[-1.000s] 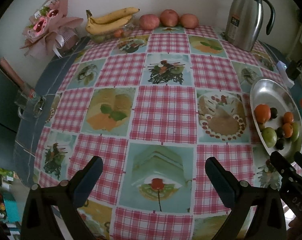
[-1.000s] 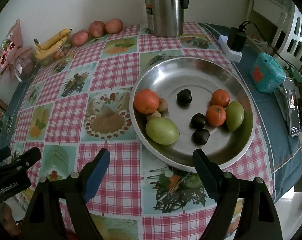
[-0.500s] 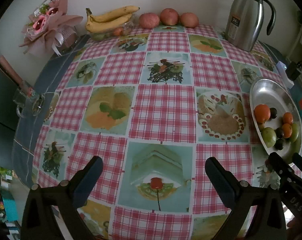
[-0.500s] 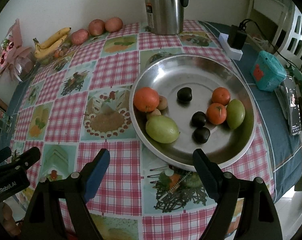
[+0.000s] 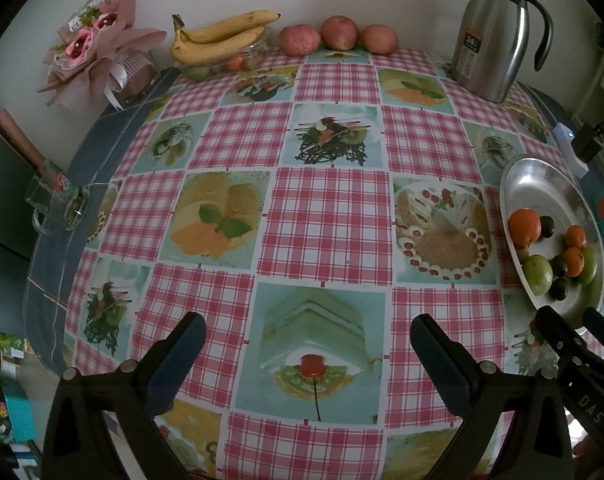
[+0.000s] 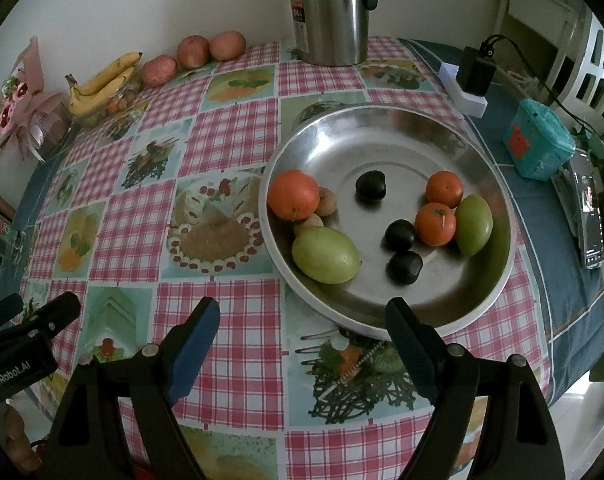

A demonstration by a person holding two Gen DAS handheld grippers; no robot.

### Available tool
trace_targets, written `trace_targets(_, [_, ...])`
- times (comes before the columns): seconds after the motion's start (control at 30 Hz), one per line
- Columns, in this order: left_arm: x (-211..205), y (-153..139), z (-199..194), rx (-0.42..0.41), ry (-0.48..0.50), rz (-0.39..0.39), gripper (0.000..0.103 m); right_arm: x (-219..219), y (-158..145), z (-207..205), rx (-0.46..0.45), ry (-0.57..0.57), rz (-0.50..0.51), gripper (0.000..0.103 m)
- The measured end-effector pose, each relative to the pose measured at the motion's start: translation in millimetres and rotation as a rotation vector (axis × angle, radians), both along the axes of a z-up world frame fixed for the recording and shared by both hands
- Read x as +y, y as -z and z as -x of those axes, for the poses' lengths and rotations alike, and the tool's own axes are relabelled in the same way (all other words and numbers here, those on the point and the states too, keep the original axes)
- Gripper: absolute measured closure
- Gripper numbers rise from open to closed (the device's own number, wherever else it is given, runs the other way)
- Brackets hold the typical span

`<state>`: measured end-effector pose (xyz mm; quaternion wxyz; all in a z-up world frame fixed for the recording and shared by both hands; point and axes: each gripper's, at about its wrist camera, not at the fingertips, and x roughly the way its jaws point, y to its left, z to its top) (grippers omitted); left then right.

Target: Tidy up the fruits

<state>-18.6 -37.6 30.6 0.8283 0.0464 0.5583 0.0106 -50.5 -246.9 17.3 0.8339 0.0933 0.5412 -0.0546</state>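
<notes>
A round steel tray (image 6: 386, 136) on the checked tablecloth holds mixed fruit: a large orange (image 6: 293, 195), two small oranges (image 6: 444, 189), two green fruits (image 6: 325, 255), three dark plums (image 6: 370, 185) and small brown fruits. The tray also shows at the right of the left wrist view (image 5: 538, 184). My right gripper (image 6: 302, 344) is open and empty, just in front of the tray's near rim. My left gripper (image 5: 308, 356) is open and empty over the near middle of the table. Bananas (image 5: 221, 36) and three red apples (image 5: 340, 32) lie at the far edge.
A steel thermos jug (image 5: 494, 36) stands at the back right. A pink flower bouquet (image 5: 93, 52) lies at the back left and a glass mug (image 5: 55, 204) at the left edge. A teal box (image 6: 538, 140), a charger (image 6: 472, 76) and a phone (image 6: 590, 216) lie right of the tray.
Both grippers have drifted slightly; the table views shift a little. Nothing was grasped or released.
</notes>
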Motion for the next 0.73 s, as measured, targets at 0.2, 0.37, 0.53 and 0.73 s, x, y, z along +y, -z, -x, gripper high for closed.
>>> trace_targets(0.2, [-0.2, 0.3, 0.2, 0.001, 0.002, -0.001, 0.0, 0.1, 0.9, 0.0, 0.002, 0.001, -0.002, 0.018])
trace_targets(0.37, [-1.7, -1.1, 1.5, -0.002, 0.006, -0.002, 0.0, 0.6, 1.2, 0.0, 0.002, 0.001, -0.002, 0.018])
trace_targets(0.53, [-4.1, -3.0, 3.2, -0.014, 0.019, -0.006, 0.0, 0.8, 1.4, -0.1, 0.002, 0.001, -0.002, 0.018])
trace_targets(0.73, [-5.7, -3.7, 3.3, -0.019, 0.026, -0.006, 0.0, 0.7, 1.4, -0.2, 0.003, 0.001, -0.003, 0.018])
